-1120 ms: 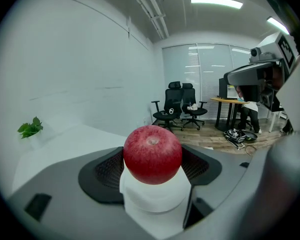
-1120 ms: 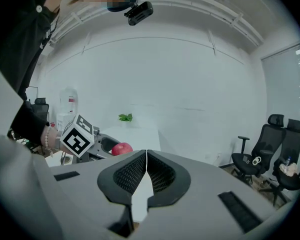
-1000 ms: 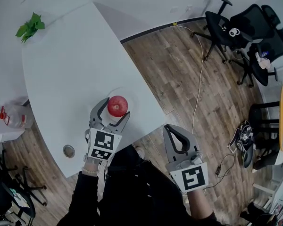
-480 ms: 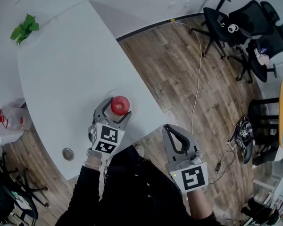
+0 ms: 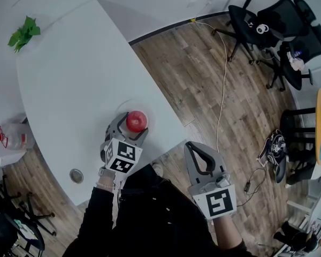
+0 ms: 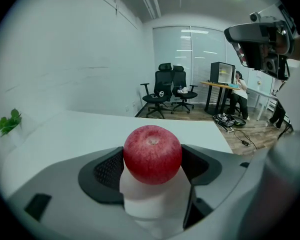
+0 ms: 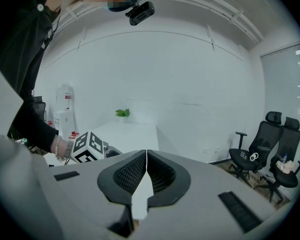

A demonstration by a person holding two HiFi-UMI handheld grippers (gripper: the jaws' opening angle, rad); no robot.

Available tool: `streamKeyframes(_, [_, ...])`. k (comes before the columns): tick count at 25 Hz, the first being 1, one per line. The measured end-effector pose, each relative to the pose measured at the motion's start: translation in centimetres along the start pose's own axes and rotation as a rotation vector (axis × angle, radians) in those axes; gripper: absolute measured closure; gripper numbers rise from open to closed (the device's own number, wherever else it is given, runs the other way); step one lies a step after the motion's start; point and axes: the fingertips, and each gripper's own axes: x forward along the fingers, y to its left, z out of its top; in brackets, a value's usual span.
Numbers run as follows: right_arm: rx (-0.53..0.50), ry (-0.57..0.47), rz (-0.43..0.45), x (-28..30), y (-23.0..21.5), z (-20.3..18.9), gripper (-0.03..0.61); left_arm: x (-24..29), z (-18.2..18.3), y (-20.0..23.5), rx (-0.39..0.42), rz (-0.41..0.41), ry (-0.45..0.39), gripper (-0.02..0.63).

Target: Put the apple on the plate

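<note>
- Apple (image 6: pixel 152 154): red, round, with a smooth, slightly speckled skin and its stem dimple facing up. It sits at the lower centre of the head view, near the table's (image 5: pixel 69 74) lower edge.
- My left claw (image 5: pixel 131 125) is clamped on the apple at its widest part, one jaw on each side. That is where I would want the hold.
- I judge it firm and moderately heavy for its size. The skin looks waxy enough to slip, and it would bruise if squeezed hard or dropped, so a gentle set-down suits it.
- The dark ribbed pads (image 6: pixel 109 170) on the jaws curve inward, which should cradle a round fruit well.
- The plate (image 5: pixel 121 104) shows only as a faint pale arc just above and left of the apple, white on white. I cannot tell whether the apple is touching it yet.
- My right claw (image 7: pixel 146 169) is closed and empty. It is held off the table, at the lower right of the head view.
- The tabletop is matt white and smooth.
</note>
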Motion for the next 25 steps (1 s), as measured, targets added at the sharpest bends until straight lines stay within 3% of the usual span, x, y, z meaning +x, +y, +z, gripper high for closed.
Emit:
streamKeyframes(14, [-0.005,0.010,0.005,-0.39,0.25,-0.28,0.535,0.24,-0.22,-0.04,-0.112,-0.017,-0.028,0.253])
streamKeyframes(25, [-0.008,0.002,0.011,-0.95,0.58,-0.23,0.535,-0.63,-0.13,0.12,-0.119,0.022,-0.035,0.253])
